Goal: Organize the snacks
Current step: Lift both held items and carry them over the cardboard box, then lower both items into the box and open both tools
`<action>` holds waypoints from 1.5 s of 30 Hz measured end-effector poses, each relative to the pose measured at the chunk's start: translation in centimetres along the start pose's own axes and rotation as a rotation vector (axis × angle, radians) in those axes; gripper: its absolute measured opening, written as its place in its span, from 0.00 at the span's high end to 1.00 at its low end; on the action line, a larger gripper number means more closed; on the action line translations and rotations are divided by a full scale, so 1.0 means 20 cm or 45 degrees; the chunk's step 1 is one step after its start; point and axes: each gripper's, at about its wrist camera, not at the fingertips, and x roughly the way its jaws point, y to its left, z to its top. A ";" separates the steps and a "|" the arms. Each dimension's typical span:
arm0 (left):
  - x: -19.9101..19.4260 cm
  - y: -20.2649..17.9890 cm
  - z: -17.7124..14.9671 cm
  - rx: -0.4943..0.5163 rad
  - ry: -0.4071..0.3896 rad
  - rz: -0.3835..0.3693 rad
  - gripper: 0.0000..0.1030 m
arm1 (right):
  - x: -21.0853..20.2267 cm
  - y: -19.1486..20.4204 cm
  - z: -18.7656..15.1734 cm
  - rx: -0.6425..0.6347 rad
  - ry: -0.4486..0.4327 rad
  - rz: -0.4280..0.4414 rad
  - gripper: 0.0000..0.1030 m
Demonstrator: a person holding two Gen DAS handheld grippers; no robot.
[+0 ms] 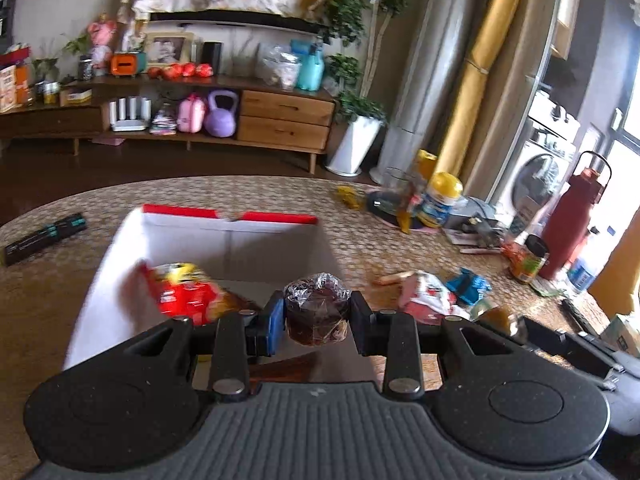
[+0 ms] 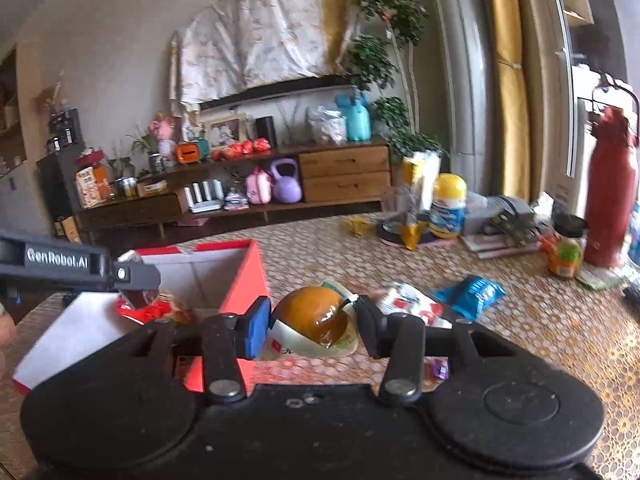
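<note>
Left gripper [image 1: 317, 320] pinches a dark wrapped cake [image 1: 316, 308] above the red box [image 1: 224, 236]; right gripper [image 2: 312, 326] clamps a brown bun [image 2: 316, 316] beside it. Each release should occur low and centred over the box.

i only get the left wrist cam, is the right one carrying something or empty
Observer: The right gripper holds a wrapped brown bun.
Operator: where is it relative to the box
Observer: Just outside the red box, by its right wall.
Operator: can you see my left gripper over there
Observer: Yes, the left gripper is over the box with a dark wrapped cake in its jaws.
</note>
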 end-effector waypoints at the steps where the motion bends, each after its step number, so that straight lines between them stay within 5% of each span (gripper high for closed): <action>1: -0.01 0.04 0.00 -0.013 -0.002 0.015 0.68 | 0.00 0.02 0.01 -0.009 -0.003 0.012 0.57; 12: -0.05 0.34 -0.09 -0.060 0.033 0.125 0.68 | 0.05 0.35 0.04 -0.141 0.028 0.178 0.57; 23: 0.01 0.43 -0.18 -0.064 0.110 0.137 0.68 | 0.14 0.63 -0.08 -0.272 0.195 0.308 0.57; 45: 0.08 0.43 -0.20 0.023 0.139 0.178 0.68 | 0.26 0.70 -0.19 -0.301 0.404 0.334 0.56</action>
